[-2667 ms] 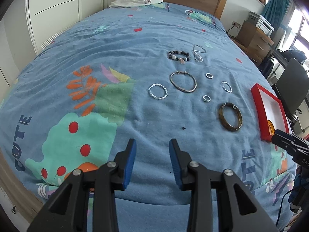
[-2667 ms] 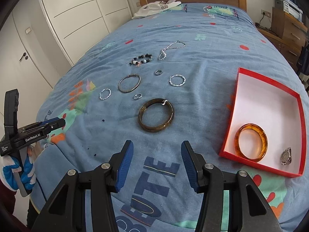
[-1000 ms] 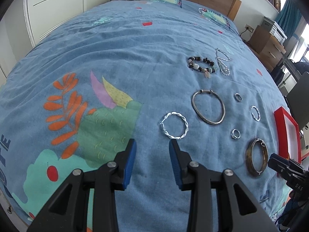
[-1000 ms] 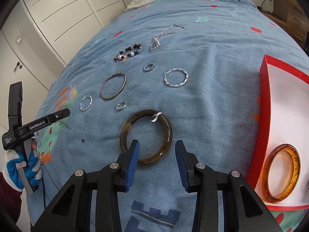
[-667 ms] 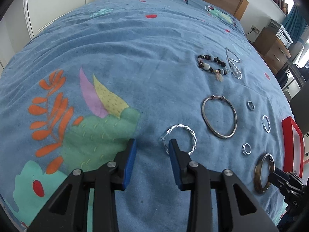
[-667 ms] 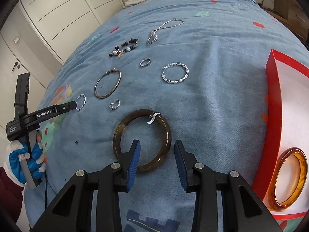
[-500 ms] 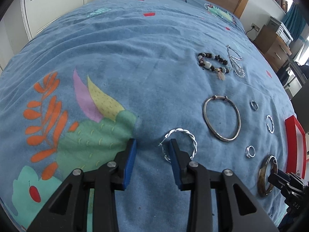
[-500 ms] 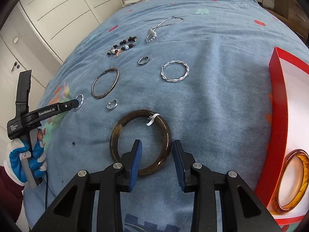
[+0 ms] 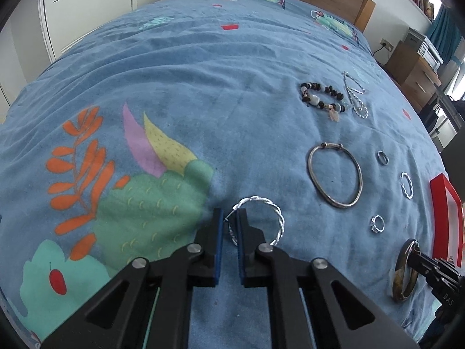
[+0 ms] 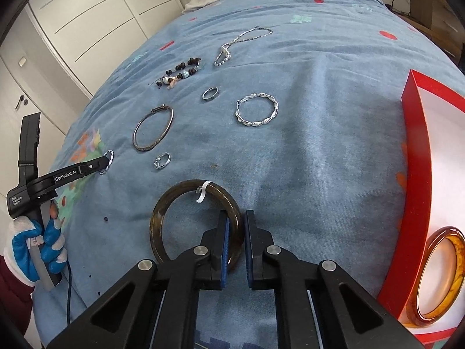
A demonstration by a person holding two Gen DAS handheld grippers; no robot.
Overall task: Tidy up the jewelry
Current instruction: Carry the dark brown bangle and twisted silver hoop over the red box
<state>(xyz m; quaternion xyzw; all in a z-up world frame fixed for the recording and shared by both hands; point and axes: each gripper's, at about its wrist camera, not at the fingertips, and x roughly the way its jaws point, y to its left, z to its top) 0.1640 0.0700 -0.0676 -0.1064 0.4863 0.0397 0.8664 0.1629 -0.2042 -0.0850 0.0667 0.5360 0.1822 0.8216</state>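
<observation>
Jaws on both tongs are closing, each with a ring's rim between the pads, where a second ago they stood open above the pieces. The left tongs (image 9: 229, 224) now pinch the near-left rim of a twisted hoop (image 9: 255, 221), which stands tilted off the bedspread (image 9: 174, 87). The right tongs (image 10: 234, 229) clamp the right rim of the dark bangle (image 10: 194, 221), its white tag (image 10: 202, 193) just ahead of the tips. Judging by that, both pickups are about done and the carry to the box comes next.

Ahead of the left tongs, to the right, lie a plain bangle (image 9: 335, 174), two small rings (image 9: 377, 224), a second twisted hoop (image 10: 257, 109), a bead bracelet (image 9: 322, 99) and a chain (image 9: 354, 96). Right of the right tongs sits the red box (image 10: 415, 157), holding an amber bangle (image 10: 436, 279).

Most of the box is cut off by the frame edge, so its other contents cannot be told. The pads hide the exact contact on each rim, and the hoop's near arc is lost behind the left fingers.
</observation>
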